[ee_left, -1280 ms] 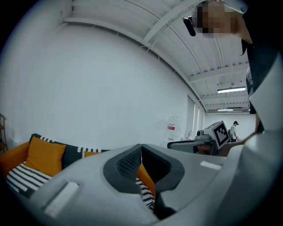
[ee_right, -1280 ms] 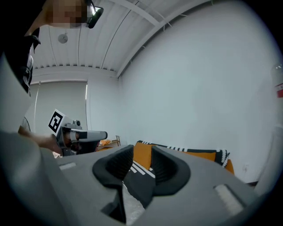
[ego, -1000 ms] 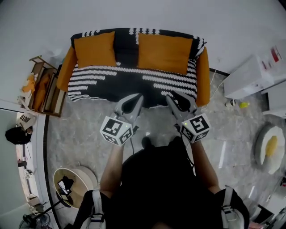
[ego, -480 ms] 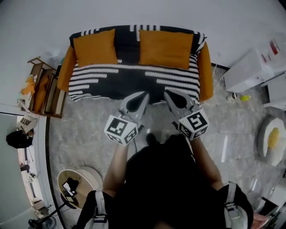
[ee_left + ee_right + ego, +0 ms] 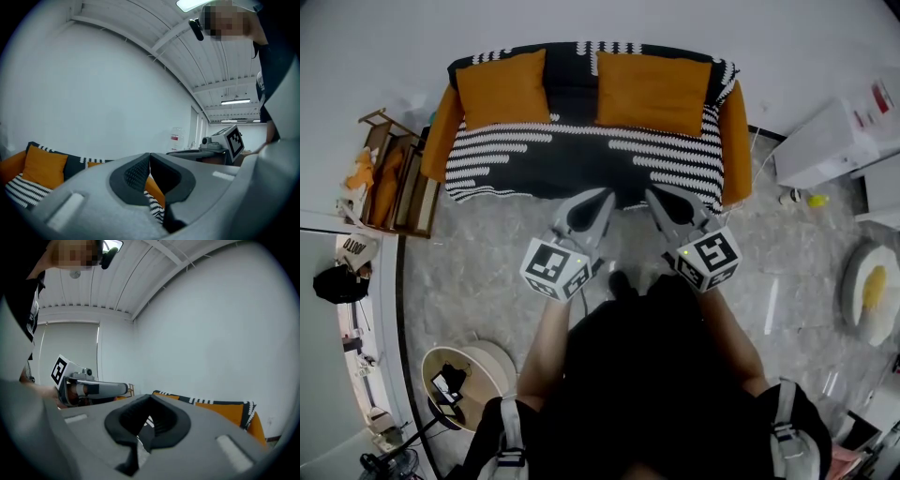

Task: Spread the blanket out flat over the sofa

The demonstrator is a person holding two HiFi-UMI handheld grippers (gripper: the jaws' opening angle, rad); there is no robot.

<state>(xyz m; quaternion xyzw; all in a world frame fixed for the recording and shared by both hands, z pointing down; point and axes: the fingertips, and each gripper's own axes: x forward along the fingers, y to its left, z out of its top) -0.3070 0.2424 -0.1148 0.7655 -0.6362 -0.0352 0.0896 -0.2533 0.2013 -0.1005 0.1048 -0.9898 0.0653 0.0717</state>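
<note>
**Black-and-white blanket nearly flat on the sofa**

Draped over the seat and back of the orange sofa [image 5: 734, 141], blanket [image 5: 581, 164] looking smooth already. For the last tidy-up: pinch the front edge near each corner, pull softly and evenly, and leave the two orange cushions [image 5: 502, 89] alone. Left gripper [image 5: 607, 193] pressed together, pinching nothing. Right gripper [image 5: 650, 193] pressed together too, nothing seen inside. Knitted wool, bumpy, with white dashes. Puffy square cushions. Hard, shiny grey floor [image 5: 469, 272] below.

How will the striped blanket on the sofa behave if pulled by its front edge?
Probably floppy: the blanket drapes over the seat and back of the sofa. The orange cushions lying on it would likely hinder sliding.
</note>
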